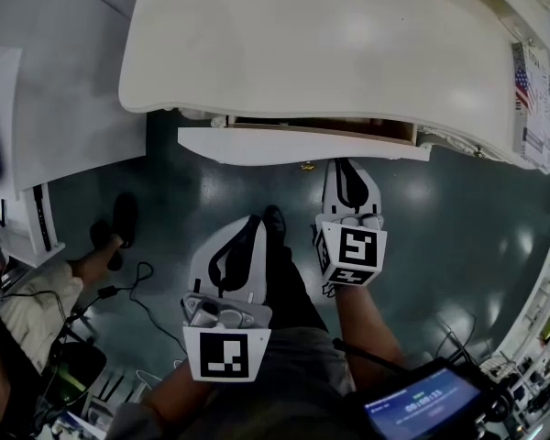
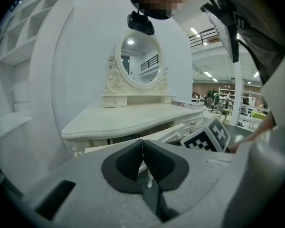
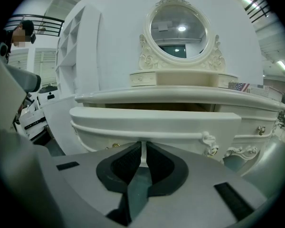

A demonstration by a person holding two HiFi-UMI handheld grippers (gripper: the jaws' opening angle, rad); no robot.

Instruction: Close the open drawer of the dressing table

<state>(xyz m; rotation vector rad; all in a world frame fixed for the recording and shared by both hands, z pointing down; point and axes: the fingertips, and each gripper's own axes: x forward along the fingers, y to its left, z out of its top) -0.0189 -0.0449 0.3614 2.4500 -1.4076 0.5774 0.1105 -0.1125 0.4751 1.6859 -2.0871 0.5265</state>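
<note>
We note the drawer jutting half-open from beneath the dressing table, right gripper close before the table, left gripper farther off, both jaws pressed together and empty; likely rigid, free-sliding, best pushed mid-front.

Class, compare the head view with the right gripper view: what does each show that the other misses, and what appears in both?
Only the head view shows the white left gripper with its marker cube, and the dark teal floor below. Only the right gripper view shows the oval mirror in its carved cream frame. Both show the cream dressing table top and the open cream drawer beneath it.
</note>
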